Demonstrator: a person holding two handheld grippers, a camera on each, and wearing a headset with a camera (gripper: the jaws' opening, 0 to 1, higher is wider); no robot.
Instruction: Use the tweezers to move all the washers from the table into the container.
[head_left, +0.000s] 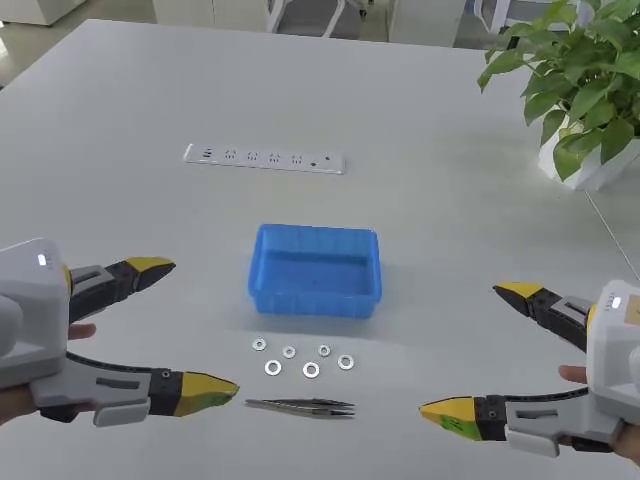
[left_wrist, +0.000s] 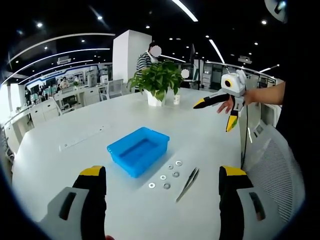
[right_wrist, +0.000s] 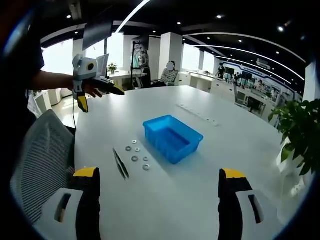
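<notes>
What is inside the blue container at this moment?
Nothing that I can see: the blue container shows a bare blue floor. Six washers lie on the table in front of it. Its near wall may cover a thin strip of that floor.

Looking ahead, you find a white power strip (head_left: 264, 159) lying flat at 12 o'clock. A leafy plant (head_left: 575, 70) in a white pot (head_left: 608, 172) stands at 2 o'clock. A grey mesh chair (right_wrist: 37, 160) sits at 6 o'clock.
</notes>
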